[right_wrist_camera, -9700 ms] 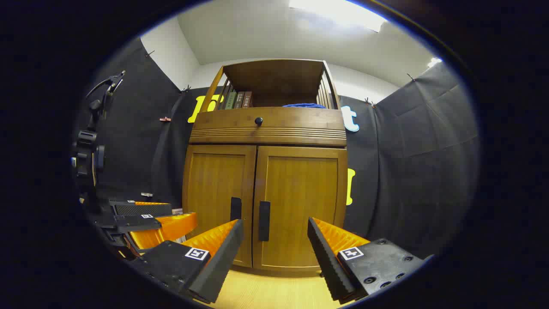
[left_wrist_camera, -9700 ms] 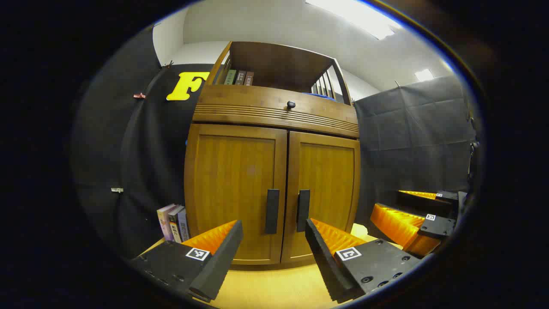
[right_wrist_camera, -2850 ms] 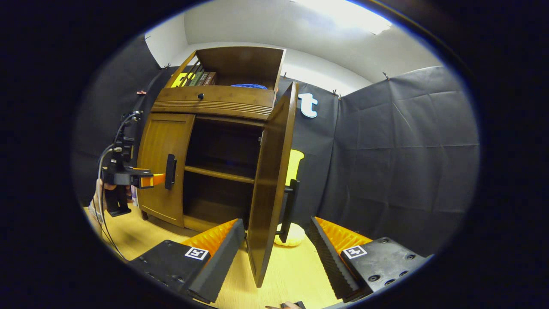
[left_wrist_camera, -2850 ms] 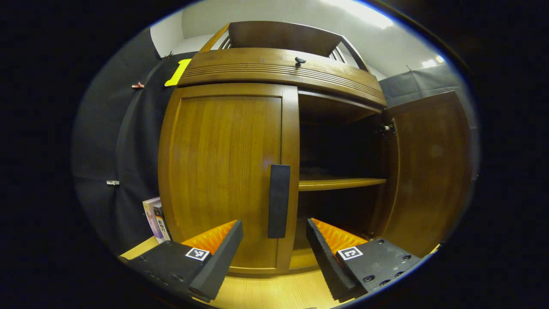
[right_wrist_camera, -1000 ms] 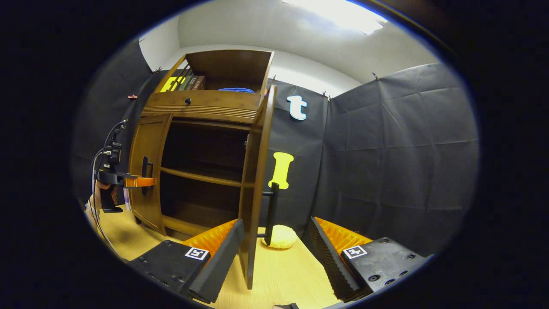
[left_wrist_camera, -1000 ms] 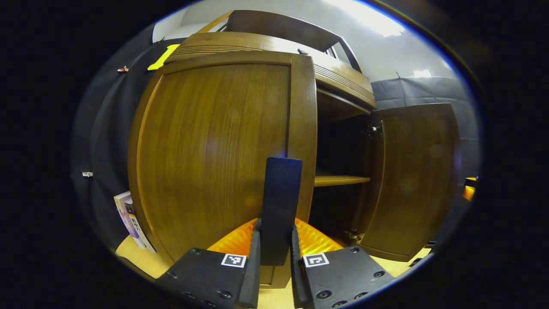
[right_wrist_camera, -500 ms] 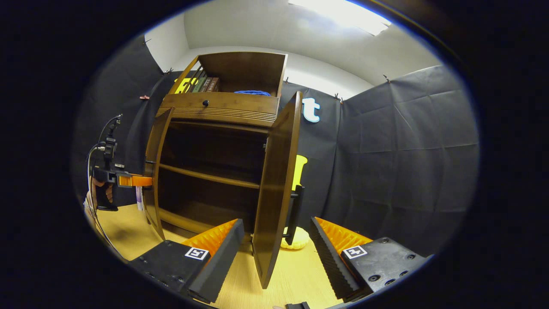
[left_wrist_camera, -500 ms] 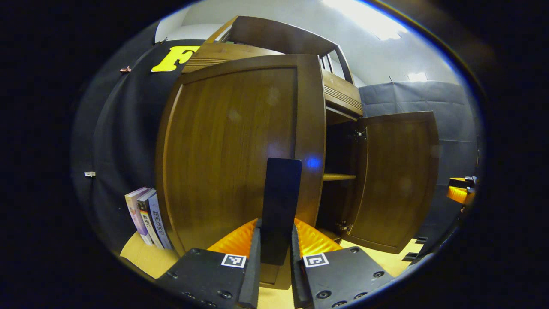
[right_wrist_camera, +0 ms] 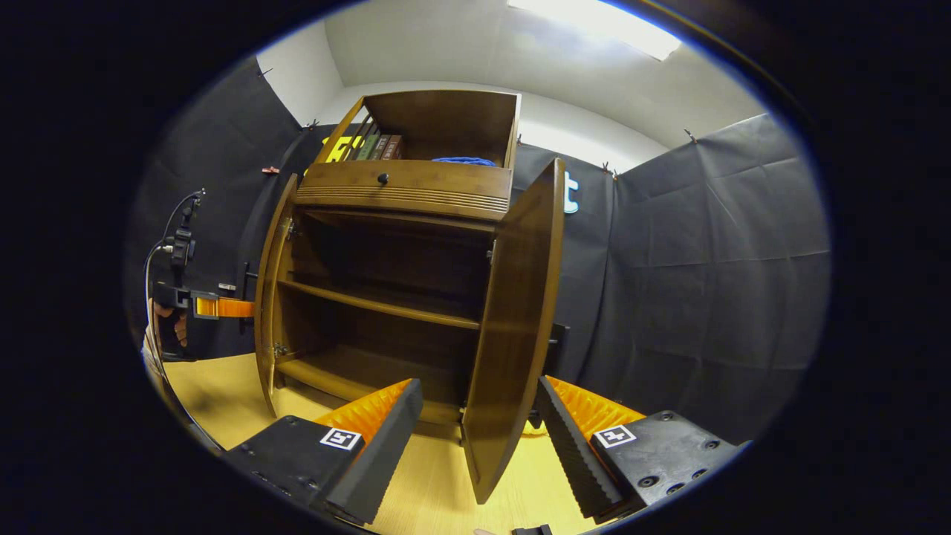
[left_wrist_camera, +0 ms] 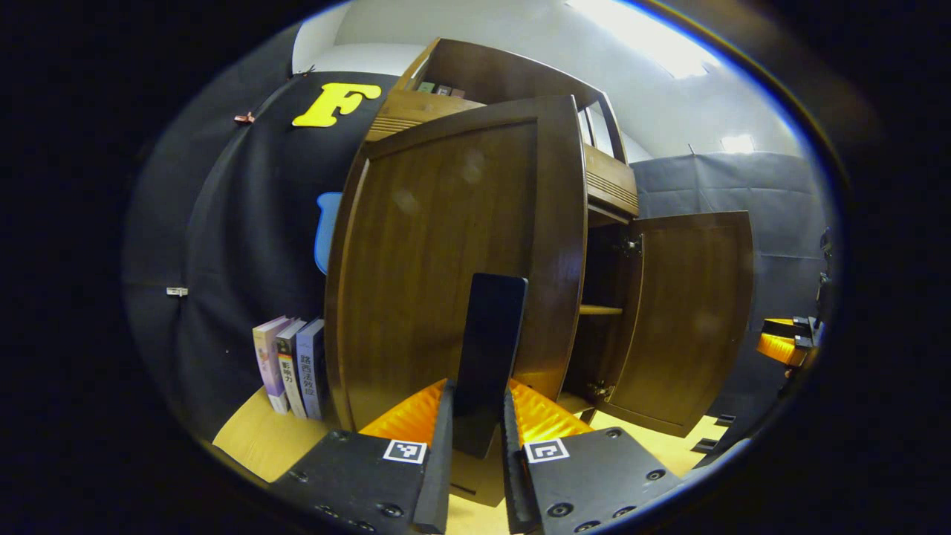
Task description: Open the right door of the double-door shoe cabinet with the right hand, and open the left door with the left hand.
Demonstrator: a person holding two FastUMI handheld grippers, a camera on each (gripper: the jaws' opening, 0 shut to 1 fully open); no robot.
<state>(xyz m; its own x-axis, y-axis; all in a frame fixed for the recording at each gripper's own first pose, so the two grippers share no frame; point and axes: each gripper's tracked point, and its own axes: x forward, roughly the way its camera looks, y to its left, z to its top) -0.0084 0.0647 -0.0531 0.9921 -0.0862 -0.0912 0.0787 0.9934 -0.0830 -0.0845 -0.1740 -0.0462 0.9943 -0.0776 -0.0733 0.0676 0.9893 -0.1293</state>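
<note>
Nearest in the left gripper view, the left tongs (left_wrist_camera: 475, 446) are closed down on the dark bar handle (left_wrist_camera: 487, 349) of the left door (left_wrist_camera: 446, 253), both fingers pressing its lower end; the handle runs upright, its long axis vertical, standing out from the free edge of the door. In the right gripper view the right tongs (right_wrist_camera: 475, 438) stand wide apart and hold nothing, with the lower edge of the right door (right_wrist_camera: 513, 327) hanging between and just beyond the two fingers, not touched as far as can be seen. That door stands swung well out from the shoe cabinet (right_wrist_camera: 401, 193), its face turned away to the side and its inner side towards the opening; its own handle (right_wrist_camera: 559, 345) peeks out past the far edge. The right half of the task looks done. The left door is also swung wide: seen from the right gripper view it is nearly edge-on at the left side of the cabinet (right_wrist_camera: 269, 290), with the left tongs and the hand (right_wrist_camera: 167, 323) that holds them just outside it. So both doors are open, and what is left is probably to let go of the left handle and draw back. Both doors are tall panels, long axis upright, hinged at the outer sides. Farther in, a shelf (right_wrist_camera: 386, 305) crosses the dark inside. Some books (left_wrist_camera: 290, 368) stand on the surface (left_wrist_camera: 256, 446) to the left of the cabinet.
</note>
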